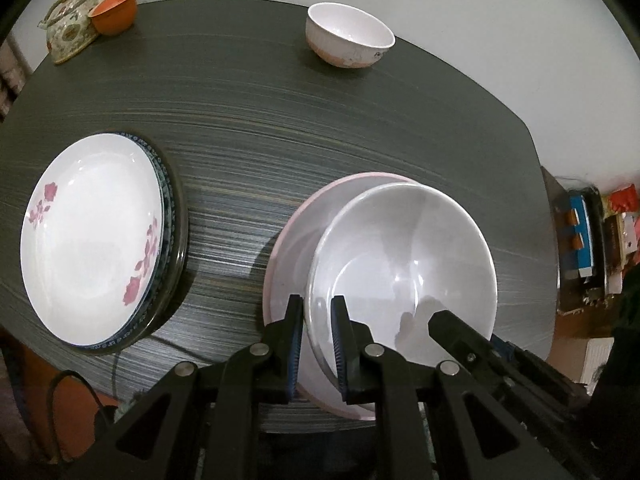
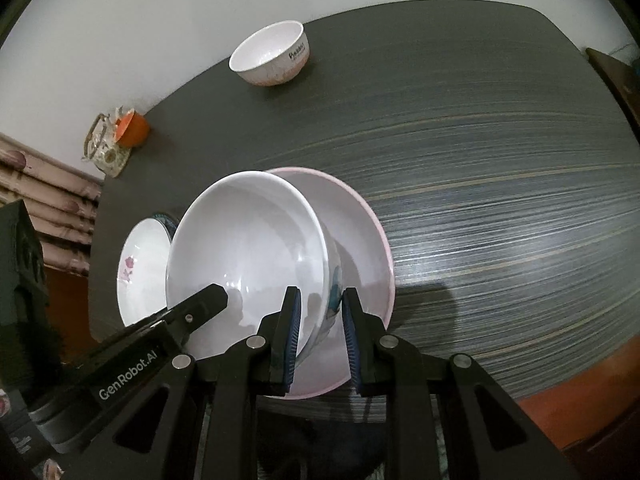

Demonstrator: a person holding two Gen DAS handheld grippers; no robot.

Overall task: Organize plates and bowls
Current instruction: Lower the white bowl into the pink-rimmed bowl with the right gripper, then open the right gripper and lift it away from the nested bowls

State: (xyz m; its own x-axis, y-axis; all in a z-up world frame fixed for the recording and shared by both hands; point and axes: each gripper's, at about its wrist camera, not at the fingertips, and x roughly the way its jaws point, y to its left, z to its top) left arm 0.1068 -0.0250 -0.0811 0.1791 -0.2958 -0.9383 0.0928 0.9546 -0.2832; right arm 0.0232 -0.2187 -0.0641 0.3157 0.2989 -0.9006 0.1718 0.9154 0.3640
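A large white bowl (image 1: 404, 256) sits inside a wider pink-rimmed bowl (image 1: 296, 224) near the table's front edge. My left gripper (image 1: 318, 332) straddles the white bowl's left rim, one finger inside and one outside, with a small gap. My right gripper (image 2: 320, 320) straddles the same bowl's (image 2: 244, 240) right rim, and the pink-rimmed bowl (image 2: 360, 220) lies beneath. A stack of plates with a pink-flowered plate (image 1: 92, 240) on top lies at the left. A small white bowl (image 1: 348, 36) stands at the far edge.
A flowered teapot (image 1: 68, 28) and an orange cup (image 1: 114, 12) stand at the table's far left corner. The dark striped table (image 1: 248, 120) spreads between the dishes. Clutter (image 1: 592, 240) lies beyond the table's right edge.
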